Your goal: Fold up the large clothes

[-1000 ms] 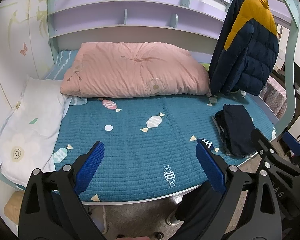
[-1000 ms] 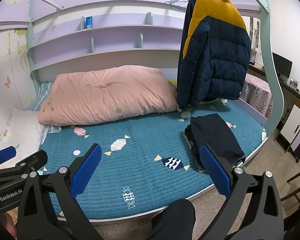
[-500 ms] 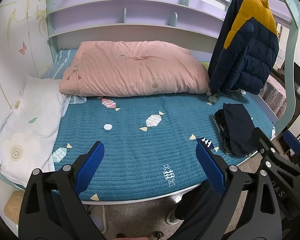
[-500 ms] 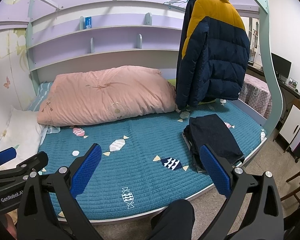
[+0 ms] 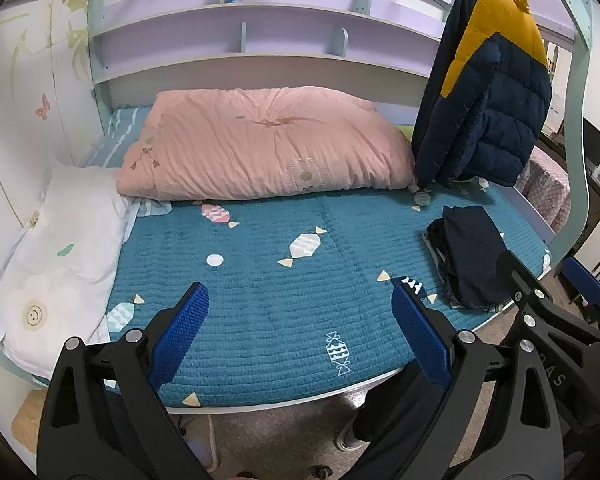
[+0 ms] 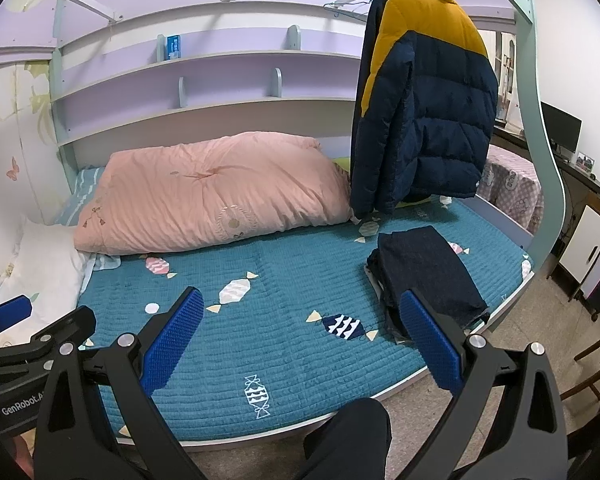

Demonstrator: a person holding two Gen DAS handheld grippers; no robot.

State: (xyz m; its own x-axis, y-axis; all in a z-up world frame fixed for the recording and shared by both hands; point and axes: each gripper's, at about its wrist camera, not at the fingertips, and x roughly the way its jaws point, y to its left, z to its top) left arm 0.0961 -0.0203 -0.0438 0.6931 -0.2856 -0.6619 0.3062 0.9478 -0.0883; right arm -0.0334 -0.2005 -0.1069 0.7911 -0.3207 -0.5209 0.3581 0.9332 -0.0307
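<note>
A navy and mustard puffer jacket (image 5: 488, 108) (image 6: 424, 120) hangs on a hanger from the rail at the bed's far right. A folded dark navy garment (image 5: 470, 256) (image 6: 428, 272) lies on a small stack near the bed's right front edge. My left gripper (image 5: 300, 328) is open and empty, held in front of the bed over its front edge. My right gripper (image 6: 300, 328) is open and empty, just left of the folded stack. Each gripper shows in the other's view.
A teal quilted bedspread (image 5: 260, 280) (image 6: 284, 280) covers the bed. A pink duvet (image 5: 260, 144) (image 6: 212, 192) lies across the back, a white pillow (image 5: 56, 248) at the left. Shelves (image 6: 204, 76) run behind. A curved bed post (image 6: 540, 152) stands at the right.
Both grippers have drifted slightly; the scene shifts a little in both views. Nothing was taken hold of or let go.
</note>
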